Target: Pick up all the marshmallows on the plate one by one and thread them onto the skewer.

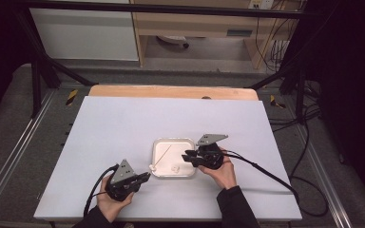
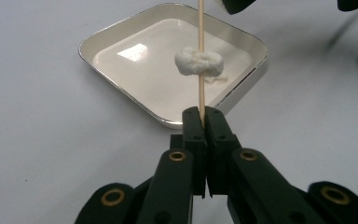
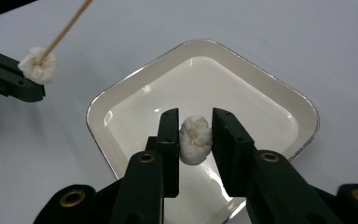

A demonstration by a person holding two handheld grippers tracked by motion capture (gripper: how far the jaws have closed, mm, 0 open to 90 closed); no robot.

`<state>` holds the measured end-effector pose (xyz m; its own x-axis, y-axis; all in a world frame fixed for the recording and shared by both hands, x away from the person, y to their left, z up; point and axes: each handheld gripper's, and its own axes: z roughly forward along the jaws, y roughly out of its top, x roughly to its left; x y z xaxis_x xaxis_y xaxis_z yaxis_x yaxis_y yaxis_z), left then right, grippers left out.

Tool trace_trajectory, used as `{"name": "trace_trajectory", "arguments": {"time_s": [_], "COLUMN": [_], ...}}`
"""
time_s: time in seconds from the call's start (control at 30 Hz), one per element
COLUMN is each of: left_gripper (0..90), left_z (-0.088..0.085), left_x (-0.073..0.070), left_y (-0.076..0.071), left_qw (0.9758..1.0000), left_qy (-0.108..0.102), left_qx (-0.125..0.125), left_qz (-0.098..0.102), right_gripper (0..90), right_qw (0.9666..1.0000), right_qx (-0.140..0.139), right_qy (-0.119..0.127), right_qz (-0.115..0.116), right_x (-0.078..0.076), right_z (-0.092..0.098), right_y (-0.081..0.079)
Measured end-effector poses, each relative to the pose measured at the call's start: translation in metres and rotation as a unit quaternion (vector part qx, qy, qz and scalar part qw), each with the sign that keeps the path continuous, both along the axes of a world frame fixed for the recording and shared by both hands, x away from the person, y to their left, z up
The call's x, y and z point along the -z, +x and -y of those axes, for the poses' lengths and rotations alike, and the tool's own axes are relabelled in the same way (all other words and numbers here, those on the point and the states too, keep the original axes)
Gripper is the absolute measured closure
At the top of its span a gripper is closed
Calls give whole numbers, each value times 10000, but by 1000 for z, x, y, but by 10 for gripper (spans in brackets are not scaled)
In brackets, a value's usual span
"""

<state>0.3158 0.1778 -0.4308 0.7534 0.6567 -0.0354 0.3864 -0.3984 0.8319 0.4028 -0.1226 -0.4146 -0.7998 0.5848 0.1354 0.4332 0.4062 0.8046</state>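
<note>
Down at centre frame in the left gripper view, the left gripper [image 2: 202,116] is clenched on a wooden skewer [image 2: 201,70] — a white puff [image 2: 199,62] threaded just above its fingertips, over the square tray [image 2: 98,39]. Lower centre in the right gripper view, the right gripper [image 3: 195,135] has a second white puff [image 3: 195,139] between its fingers [image 3: 169,135] — touching the left one, whether gripped I cannot tell.

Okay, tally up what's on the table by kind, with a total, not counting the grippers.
White puffy pieces: 2, one on the skewer, one between the right gripper's jaws
Wooden skewer: 1, held by the left gripper
Square tray: 1
Total: 4
</note>
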Motion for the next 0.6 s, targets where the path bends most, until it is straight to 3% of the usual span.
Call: {"name": "trace_trajectory", "arguments": {"time_s": [0.33, 0.6], "left_gripper": [885, 885], "left_z": [1, 1], "left_x": [0, 0], "left_y": [0, -1], "left_qw": [10000, 10000], "left_qy": [-20, -30], "left_qx": [34, 70], "left_qz": [10, 25], "right_gripper": [741, 746], "right_qw": [9984, 9927], "right_qx": [13, -58], "right_qy": [561, 1190], "right_qz": [-82, -194], "right_x": [-21, -34], "right_z": [9, 14], "right_y": [-4, -4]}}
